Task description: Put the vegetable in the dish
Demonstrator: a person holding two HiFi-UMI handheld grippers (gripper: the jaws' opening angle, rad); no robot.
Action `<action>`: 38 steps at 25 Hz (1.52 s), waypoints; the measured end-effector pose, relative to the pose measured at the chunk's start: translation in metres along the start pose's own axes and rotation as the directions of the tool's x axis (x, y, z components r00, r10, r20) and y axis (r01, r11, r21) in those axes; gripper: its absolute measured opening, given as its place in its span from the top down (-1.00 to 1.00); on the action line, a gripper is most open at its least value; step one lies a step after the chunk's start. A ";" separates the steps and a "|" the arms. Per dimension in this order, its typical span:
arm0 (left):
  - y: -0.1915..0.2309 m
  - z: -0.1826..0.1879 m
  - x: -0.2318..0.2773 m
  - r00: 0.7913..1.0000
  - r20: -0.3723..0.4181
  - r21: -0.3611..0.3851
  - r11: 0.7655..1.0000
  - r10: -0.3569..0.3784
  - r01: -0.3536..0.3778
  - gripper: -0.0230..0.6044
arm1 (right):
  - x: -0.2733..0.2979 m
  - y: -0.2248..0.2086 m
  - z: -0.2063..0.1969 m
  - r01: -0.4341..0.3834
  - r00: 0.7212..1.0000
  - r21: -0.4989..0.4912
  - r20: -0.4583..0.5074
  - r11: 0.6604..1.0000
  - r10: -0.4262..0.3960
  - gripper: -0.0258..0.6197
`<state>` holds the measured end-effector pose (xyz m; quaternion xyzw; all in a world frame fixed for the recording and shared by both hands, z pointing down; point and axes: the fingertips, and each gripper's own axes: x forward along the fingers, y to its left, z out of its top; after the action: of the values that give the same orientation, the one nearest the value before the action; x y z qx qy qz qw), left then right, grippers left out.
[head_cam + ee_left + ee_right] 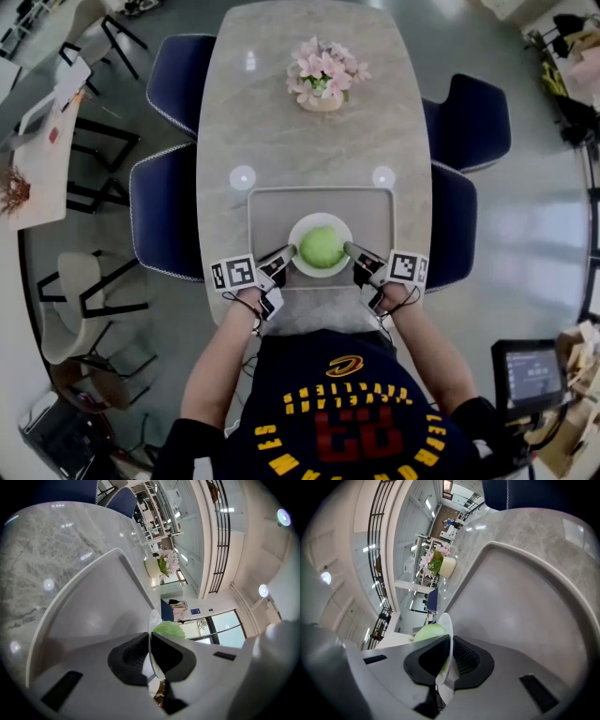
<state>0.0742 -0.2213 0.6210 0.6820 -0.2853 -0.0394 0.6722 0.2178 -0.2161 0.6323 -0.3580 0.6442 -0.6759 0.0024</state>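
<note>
On the worktop point(272, 122), the vegetable point(322, 247) is found in the dish point(321, 274). Its rim, judged slippery, is clamped by left gripper point(286, 253) and right gripper point(352, 249).

The vegetable point(322, 247) is a round, pale green ball (leafy-looking, much like a small cabbage). It sits in the middle of the dish point(321, 218), a small white round plate with a thin rim. The dish lies level between the two pairs of fingers. One edge is pinched by the left fingers point(133, 660) and the opposite edge by the right fingers point(466, 660). The vegetable bulges up just beyond each pair's tips.
</note>
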 end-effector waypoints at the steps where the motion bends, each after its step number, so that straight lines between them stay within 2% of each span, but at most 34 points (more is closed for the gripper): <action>1: 0.004 0.001 0.003 1.000 -0.006 0.003 1.000 0.011 -0.011 0.87 | 0.003 -0.002 0.001 -0.003 1.000 -0.010 -0.006 1.000 0.003 0.85; 10: 0.019 0.001 0.011 0.992 -0.050 0.095 0.989 0.114 -0.109 0.87 | 0.017 -0.010 0.002 0.015 0.999 -0.097 -0.031 0.995 -0.019 0.85; 15: 0.026 0.000 0.011 0.981 -0.058 0.134 0.975 0.185 -0.176 0.85 | 0.019 -0.012 0.001 0.054 0.998 -0.109 -0.029 0.993 -0.058 0.85; 21: 0.027 -0.001 0.012 0.973 -0.049 0.147 0.966 0.223 -0.214 0.85 | 0.019 -0.015 0.000 0.073 0.997 -0.112 -0.025 0.991 -0.077 0.85; 31: 0.032 -0.002 0.012 0.946 -0.043 0.171 0.935 0.321 -0.309 0.83 | 0.020 -0.017 0.000 0.104 0.994 -0.122 -0.026 0.987 -0.108 0.85; 34: 0.034 -0.001 0.013 0.935 -0.036 0.192 0.921 0.353 -0.340 0.82 | 0.020 -0.019 0.002 0.145 0.988 -0.179 -0.026 0.973 -0.152 0.85; 38: 0.037 0.000 0.014 0.916 -0.028 0.233 0.894 0.400 -0.383 0.82 | 0.022 -0.021 0.004 0.215 0.973 -0.286 -0.021 0.934 -0.230 0.84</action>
<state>0.0734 -0.2254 0.6601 0.6827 -0.3936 0.1548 0.5959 0.2134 -0.2264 0.6610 -0.4069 0.6890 -0.5826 -0.1424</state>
